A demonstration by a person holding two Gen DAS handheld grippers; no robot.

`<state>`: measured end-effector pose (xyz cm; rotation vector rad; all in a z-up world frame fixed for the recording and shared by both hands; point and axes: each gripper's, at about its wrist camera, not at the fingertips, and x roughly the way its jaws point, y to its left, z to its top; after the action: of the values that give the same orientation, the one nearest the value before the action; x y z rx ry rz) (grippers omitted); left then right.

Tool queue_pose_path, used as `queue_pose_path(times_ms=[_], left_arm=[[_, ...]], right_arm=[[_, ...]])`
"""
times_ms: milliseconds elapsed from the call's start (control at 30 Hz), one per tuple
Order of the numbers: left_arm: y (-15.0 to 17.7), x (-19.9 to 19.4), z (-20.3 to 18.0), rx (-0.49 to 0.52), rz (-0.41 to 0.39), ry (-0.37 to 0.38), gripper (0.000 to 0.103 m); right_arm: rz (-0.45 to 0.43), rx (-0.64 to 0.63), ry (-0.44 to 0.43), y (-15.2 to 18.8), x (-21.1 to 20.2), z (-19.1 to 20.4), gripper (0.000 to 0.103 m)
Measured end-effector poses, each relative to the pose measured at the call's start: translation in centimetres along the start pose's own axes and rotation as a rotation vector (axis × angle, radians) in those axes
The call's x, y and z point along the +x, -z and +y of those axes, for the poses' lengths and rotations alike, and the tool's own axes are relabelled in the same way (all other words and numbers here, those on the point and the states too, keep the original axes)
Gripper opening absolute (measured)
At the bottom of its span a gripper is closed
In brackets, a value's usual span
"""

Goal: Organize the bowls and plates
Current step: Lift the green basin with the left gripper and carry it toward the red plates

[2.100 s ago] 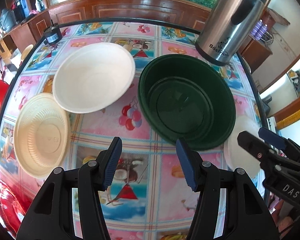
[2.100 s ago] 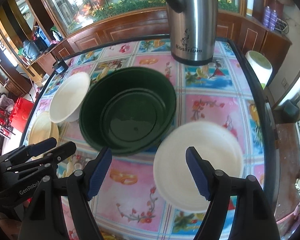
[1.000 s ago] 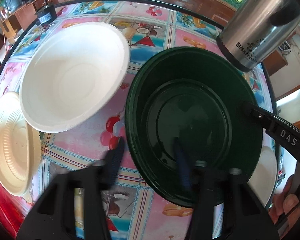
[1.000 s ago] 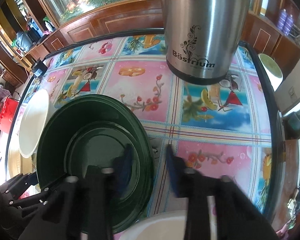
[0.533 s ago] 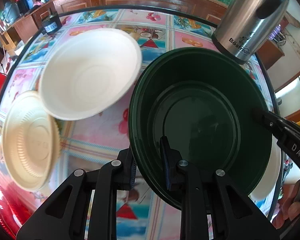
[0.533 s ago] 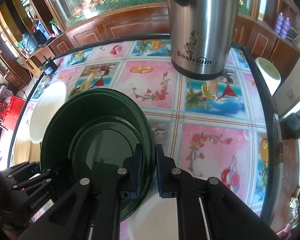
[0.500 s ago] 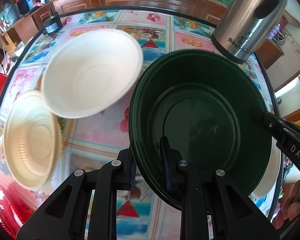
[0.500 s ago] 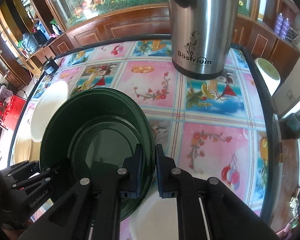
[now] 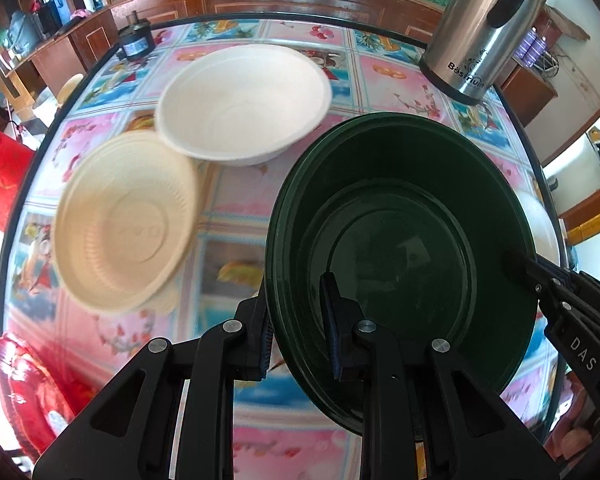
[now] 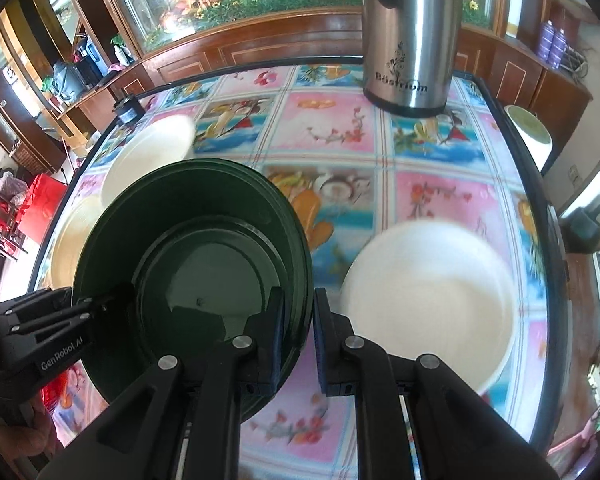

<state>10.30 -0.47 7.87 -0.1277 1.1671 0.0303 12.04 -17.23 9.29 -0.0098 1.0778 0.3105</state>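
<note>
Both grippers hold a large dark green bowl (image 9: 400,240) by its rim, lifted and tilted above the table. My left gripper (image 9: 296,328) is shut on its near-left rim. My right gripper (image 10: 298,320) is shut on its right rim, and the green bowl (image 10: 204,248) fills the left of that view. A white bowl (image 9: 244,100) sits at the back left, a ribbed cream bowl (image 9: 124,224) in front of it. Another white bowl (image 10: 428,300) sits on the table to the right of my right gripper.
A steel kettle (image 10: 410,36) stands at the table's back right. A small black object (image 9: 136,40) sits at the back left corner. The table (image 10: 340,128) has a colourful patterned cloth and a dark raised edge. A red bag (image 9: 24,380) lies at the near left.
Both grippers closed on the green bowl's rim and lifted it. Over the last half second it has risen and shifted right and nearer, away from the white and cream bowls.
</note>
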Motion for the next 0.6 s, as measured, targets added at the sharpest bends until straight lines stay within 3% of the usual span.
queue_pose_path(times_ms=[600], left_arm=[[6.0,-6.7,8.7,-0.026,-0.065,-0.022,0.021]], right_arm=[[-0.010,-0.043,-0.042,5.1,-4.2,9.4,0.017]])
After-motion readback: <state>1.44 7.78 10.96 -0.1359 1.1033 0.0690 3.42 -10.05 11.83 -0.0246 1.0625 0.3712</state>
